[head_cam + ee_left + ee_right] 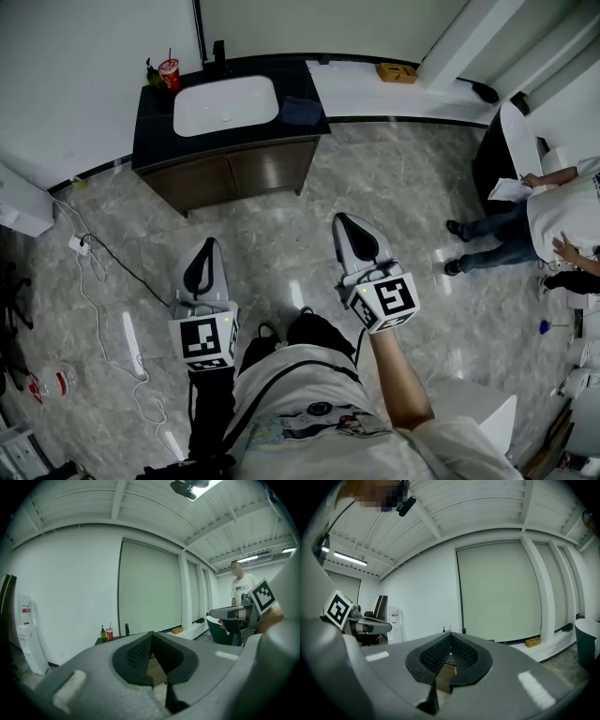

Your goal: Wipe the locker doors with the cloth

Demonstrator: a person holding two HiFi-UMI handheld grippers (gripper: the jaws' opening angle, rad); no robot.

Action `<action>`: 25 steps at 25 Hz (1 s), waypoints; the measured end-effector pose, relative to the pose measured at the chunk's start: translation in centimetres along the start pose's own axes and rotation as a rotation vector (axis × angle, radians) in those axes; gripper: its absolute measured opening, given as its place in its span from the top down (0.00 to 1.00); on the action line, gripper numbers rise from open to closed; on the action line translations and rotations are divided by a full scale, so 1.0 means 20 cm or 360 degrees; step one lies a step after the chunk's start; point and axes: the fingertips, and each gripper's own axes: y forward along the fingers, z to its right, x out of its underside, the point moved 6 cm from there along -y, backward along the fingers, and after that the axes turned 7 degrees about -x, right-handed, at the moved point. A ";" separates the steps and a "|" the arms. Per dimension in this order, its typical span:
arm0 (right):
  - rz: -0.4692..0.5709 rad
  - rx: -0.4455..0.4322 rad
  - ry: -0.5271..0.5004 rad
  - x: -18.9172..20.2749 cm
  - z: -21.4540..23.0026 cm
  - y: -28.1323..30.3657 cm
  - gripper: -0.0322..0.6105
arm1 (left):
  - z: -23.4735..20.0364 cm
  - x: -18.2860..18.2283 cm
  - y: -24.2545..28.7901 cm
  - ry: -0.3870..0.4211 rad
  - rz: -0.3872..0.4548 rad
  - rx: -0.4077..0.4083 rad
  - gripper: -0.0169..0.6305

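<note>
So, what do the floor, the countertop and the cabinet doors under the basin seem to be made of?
The floor looks like polished stone or marble-look tile: it has grey veining, joint lines and light reflections. The countertop is black and smooth, perhaps stone or laminate; I cannot tell which. The cabinet doors look like brown wood or wood veneer, with a rather matte finish.

Grippers: you hold two, the left gripper [212, 244] and the right gripper [341, 221].
Marker cubes: two, one per gripper.
Cloth [300, 111]: one.
Sink [225, 105]: one.
Surface [153, 127]: one.
Cup [170, 73]: one.
Bottle [152, 71]: one.
Box [397, 72]: one.
Power strip [131, 344]: one.
</note>
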 end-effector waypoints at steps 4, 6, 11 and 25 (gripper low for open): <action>-0.0037 0.0005 0.0020 0.04 0.09 0.11 0.95 | -0.05 0.02 0.13 -0.0012 -0.0028 0.0002 0.97; -0.0061 -0.0010 0.0023 0.06 0.16 0.20 0.95 | -0.06 0.03 0.23 -0.0014 -0.0037 -0.0002 0.97; -0.0082 -0.0100 0.0041 0.12 0.42 0.53 0.94 | -0.10 0.00 0.58 -0.0006 -0.0029 -0.0078 0.97; -0.0364 -0.0397 0.0082 0.29 1.15 1.45 0.86 | -0.13 -0.08 1.57 -0.0001 -0.0125 -0.0140 0.97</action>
